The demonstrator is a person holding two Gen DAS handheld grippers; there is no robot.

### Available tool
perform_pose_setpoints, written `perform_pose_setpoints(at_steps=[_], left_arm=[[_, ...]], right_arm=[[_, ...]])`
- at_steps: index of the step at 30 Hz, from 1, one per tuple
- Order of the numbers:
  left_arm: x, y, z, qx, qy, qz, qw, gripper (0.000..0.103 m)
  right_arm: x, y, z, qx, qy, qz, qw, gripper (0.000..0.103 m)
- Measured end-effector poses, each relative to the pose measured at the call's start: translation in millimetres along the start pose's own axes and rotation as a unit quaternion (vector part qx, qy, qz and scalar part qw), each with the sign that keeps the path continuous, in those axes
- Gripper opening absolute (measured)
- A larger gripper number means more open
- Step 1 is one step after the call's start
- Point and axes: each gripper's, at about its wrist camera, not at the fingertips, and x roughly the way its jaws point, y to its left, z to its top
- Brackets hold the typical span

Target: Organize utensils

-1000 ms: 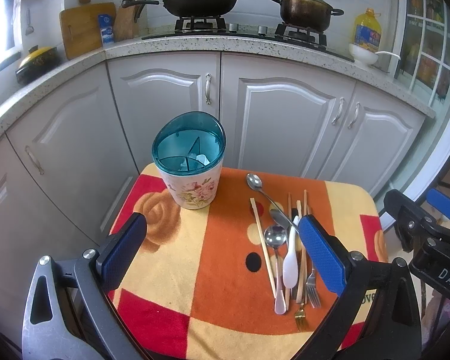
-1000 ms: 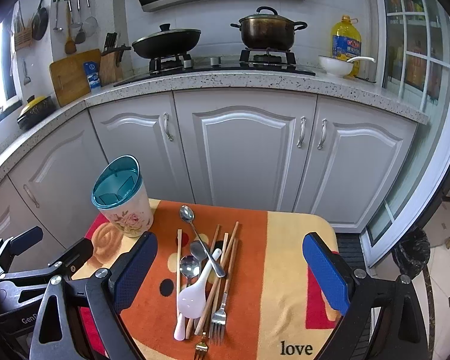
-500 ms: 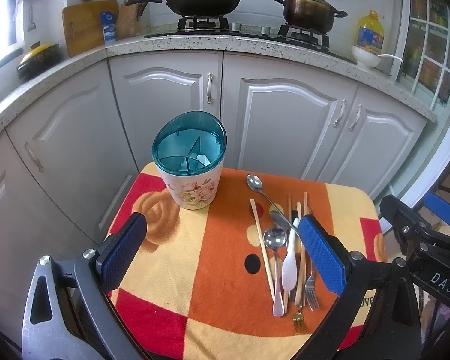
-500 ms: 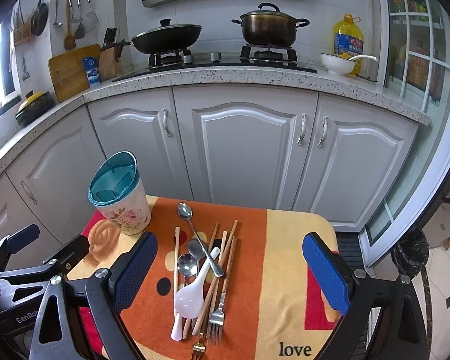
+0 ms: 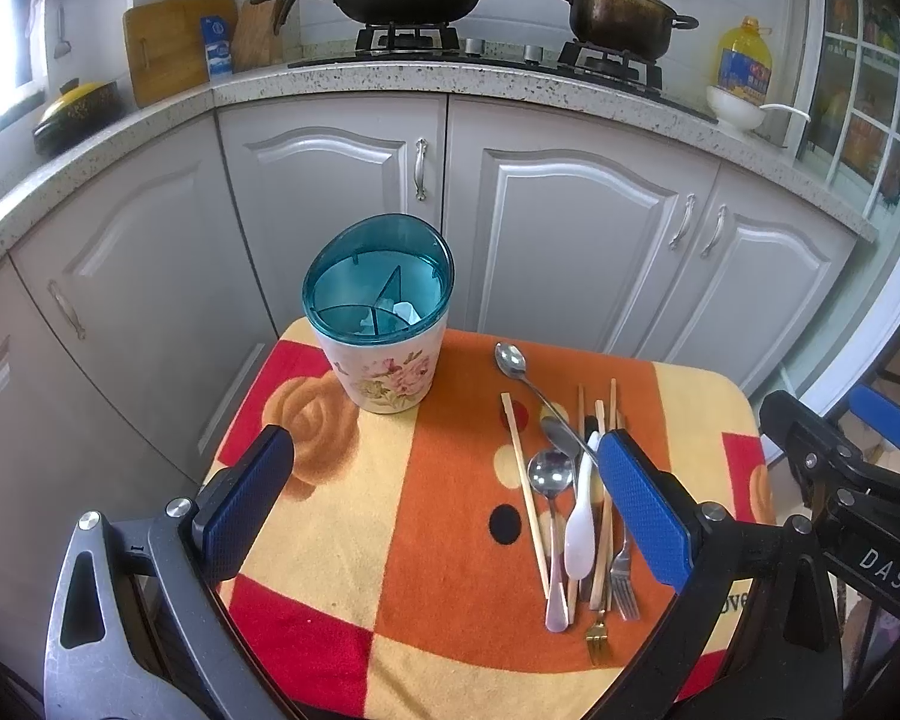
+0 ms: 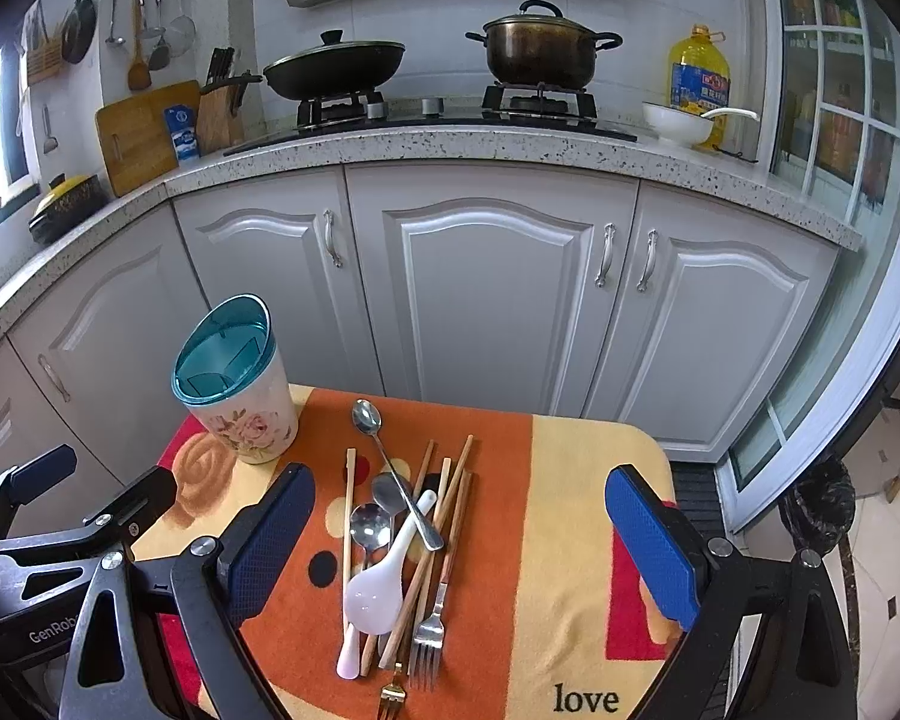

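A floral utensil holder point(image 5: 384, 330) with a teal divided rim stands upright at the table's far left; it also shows in the right wrist view point(image 6: 237, 384). A pile of utensils point(image 6: 396, 540) lies mid-table: metal spoons, a white ceramic spoon point(image 6: 375, 588), wooden chopsticks point(image 6: 444, 510), forks point(image 6: 429, 636). The pile also shows in the left wrist view point(image 5: 570, 504). My left gripper point(image 5: 444, 510) is open and empty, near the front edge. My right gripper point(image 6: 459, 546) is open and empty, above the pile's near side.
The small table wears an orange, yellow and red cloth point(image 6: 570, 510). Grey kitchen cabinets point(image 6: 492, 300) stand right behind it. A black bin bag point(image 6: 822, 510) sits on the floor to the right. The right gripper's body shows at the right of the left wrist view point(image 5: 840, 480).
Both views have shifted slightly; the grippers have edged a little closer to the table. Nothing on the table has moved and both grippers stay open.
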Motion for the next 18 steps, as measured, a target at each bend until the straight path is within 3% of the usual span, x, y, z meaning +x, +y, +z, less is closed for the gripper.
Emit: perform_pose_setpoints(at_steps=[18], left_arm=[[1.5, -0.2, -0.9, -0.002, 0.002, -0.002, 1.0000, 0.102]], right_arm=[[4.2, 2.2, 0.0, -0.006, 0.003, 0.000, 1.000, 0.097]])
